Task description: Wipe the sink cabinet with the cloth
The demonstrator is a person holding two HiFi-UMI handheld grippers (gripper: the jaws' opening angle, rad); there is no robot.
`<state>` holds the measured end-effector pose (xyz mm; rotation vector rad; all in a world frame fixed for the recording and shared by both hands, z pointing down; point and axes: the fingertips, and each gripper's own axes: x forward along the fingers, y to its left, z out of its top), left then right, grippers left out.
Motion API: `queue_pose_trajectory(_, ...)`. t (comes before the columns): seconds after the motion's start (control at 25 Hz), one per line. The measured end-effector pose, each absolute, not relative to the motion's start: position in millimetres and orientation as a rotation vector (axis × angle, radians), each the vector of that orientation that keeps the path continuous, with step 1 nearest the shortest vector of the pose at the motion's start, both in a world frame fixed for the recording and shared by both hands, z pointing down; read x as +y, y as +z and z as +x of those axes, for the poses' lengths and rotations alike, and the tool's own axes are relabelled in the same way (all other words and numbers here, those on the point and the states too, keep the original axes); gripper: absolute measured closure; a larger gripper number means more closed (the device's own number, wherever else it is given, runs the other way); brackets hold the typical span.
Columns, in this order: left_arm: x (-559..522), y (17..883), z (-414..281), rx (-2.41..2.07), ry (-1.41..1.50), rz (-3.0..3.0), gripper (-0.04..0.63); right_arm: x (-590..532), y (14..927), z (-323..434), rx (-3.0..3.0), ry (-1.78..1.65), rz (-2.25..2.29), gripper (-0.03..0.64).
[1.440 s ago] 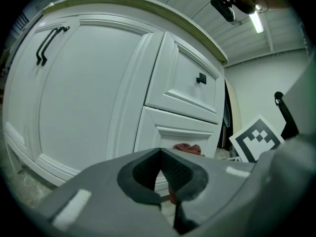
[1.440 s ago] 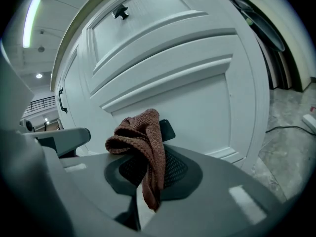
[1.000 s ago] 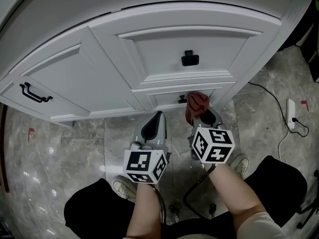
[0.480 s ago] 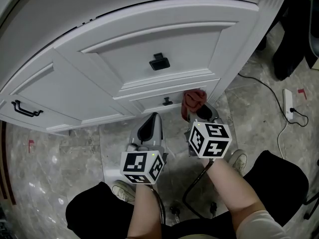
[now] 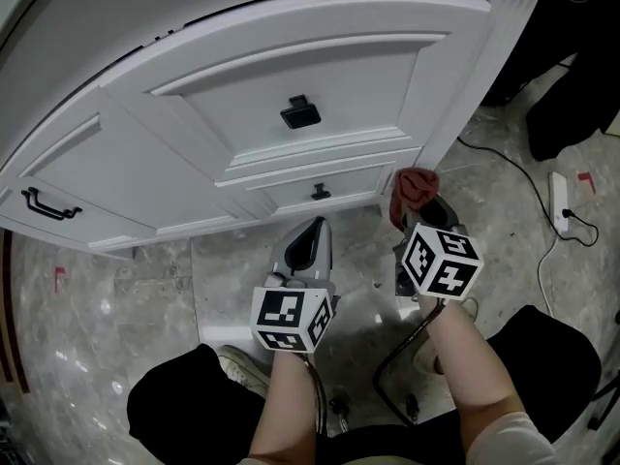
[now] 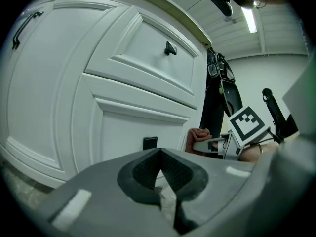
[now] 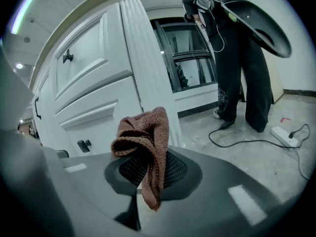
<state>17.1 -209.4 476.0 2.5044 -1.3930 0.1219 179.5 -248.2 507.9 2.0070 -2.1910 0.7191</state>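
Right hand-held gripper (image 7: 146,177) — cloth (image 7: 144,138) between jaws

We saw the grey marbled floor (image 5: 145,289) bearing the white sink cabinet (image 5: 291,56) just beyond the left fingers (image 5: 308,243). Well right of the right fingers (image 7: 222,181) lay a white power strip (image 5: 560,204) and its black cable (image 5: 504,168).

Cloth (image 7: 145,142): reddish-brown, knitted weave, bunched into loose folds. It is pinched between the jaws of the right gripper (image 7: 147,172), with a crumpled lump above them and a narrow tail hanging below. It sits near the cabinet's lower right corner; contact cannot be told.

Sink cabinet (image 5: 242,95): white, curved front with raised panels, all fronts closed. It has a black square knob (image 5: 300,112), a smaller black knob (image 5: 317,193) on the low drawer, and a black bar handle (image 5: 48,204) at far left.
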Motion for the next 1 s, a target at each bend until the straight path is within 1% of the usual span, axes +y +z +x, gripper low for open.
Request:
queue_pose_trajectory(0.12,-206,486,9,-1.392,0.178,2.514,0.595,-240,513,163,-2.196,0.729,2.006,0.537)
queue_pose_trajectory(0.44,-203,498,-64,-1.531,0.156,2.393,0.595,-219,545,24,-2.383,0.695,1.626,0.535)
queue_pose_trajectory(0.68,-200,505,-120,-1.628,0.184,2.316,0.595,-228,548,-58,-2.467,0.72,1.488,0.535)
queue_pose_trajectory(0.84,-198,509,-148,-1.661,0.187,2.278,0.595,-235,553,-90,-2.509,0.723,1.424,0.535)
queue_pose_trajectory(1.0,-199,511,-162,-1.671,0.106,2.216,0.595,-243,558,-100,-2.517,0.676,1.427,0.535)
